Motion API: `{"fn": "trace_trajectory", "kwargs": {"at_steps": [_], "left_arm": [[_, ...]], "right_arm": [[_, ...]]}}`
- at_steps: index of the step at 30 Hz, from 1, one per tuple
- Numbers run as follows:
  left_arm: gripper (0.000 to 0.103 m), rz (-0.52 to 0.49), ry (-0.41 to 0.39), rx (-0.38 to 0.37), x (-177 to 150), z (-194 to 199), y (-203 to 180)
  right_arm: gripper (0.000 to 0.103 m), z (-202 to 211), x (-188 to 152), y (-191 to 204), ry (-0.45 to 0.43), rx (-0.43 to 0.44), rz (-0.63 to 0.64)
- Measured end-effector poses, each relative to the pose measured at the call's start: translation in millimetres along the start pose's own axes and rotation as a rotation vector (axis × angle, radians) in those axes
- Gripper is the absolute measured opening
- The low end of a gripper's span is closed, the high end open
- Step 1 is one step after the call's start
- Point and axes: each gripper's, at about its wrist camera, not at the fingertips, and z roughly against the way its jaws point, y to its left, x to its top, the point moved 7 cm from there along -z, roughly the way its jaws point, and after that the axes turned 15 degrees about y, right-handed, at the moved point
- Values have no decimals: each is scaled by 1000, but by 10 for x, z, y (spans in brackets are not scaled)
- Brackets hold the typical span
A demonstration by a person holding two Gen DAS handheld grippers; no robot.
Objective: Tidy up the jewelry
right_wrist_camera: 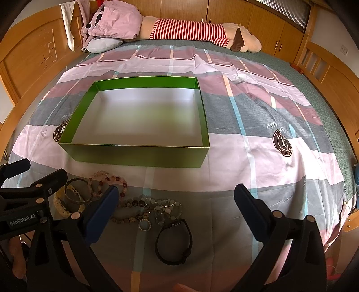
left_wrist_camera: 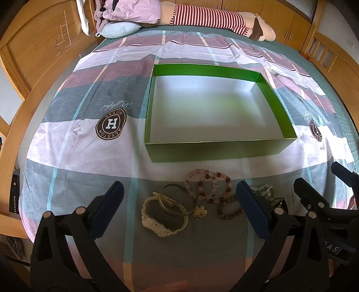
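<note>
An empty green box (left_wrist_camera: 215,151) with a white floor sits on the bed; it also shows in the right wrist view (right_wrist_camera: 139,156). In front of it lies a pile of jewelry: a cream watch (left_wrist_camera: 157,221), a metal bangle (left_wrist_camera: 172,210), pink bead bracelets (left_wrist_camera: 208,186), a gold flower brooch (left_wrist_camera: 199,211), a brown bead bracelet (left_wrist_camera: 231,210). The right wrist view adds a black watch (right_wrist_camera: 174,241) and pale bead strands (right_wrist_camera: 161,205). My left gripper (left_wrist_camera: 179,193) is open above the cream watch and bangle. My right gripper (right_wrist_camera: 176,195) is open above the black watch.
The bed has a pink, grey and white plaid cover (left_wrist_camera: 89,157). A striped plush toy (left_wrist_camera: 208,16) and pillows (left_wrist_camera: 121,29) lie at the far edge. Wooden bed frame and cupboards (left_wrist_camera: 33,56) surround it. The right gripper's arm (left_wrist_camera: 318,202) shows at the left view's right edge.
</note>
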Motion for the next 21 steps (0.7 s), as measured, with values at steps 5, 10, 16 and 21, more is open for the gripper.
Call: {"fn": "trace_trajectory", "kwargs": {"at_steps": [5, 10, 16, 21], "left_arm": [[101, 0, 1, -1, -2, 0, -3], [101, 0, 1, -2, -1, -1, -2], [101, 0, 2, -1, -2, -2, -2], [101, 0, 2, -1, -2, 0, -2]], "right_arm": [[102, -13, -18, 0, 1, 1, 0], [102, -11, -11, 1, 1, 0, 0], [102, -9, -7, 1, 2, -1, 1], [102, -8, -8, 1, 3, -1, 1]]}}
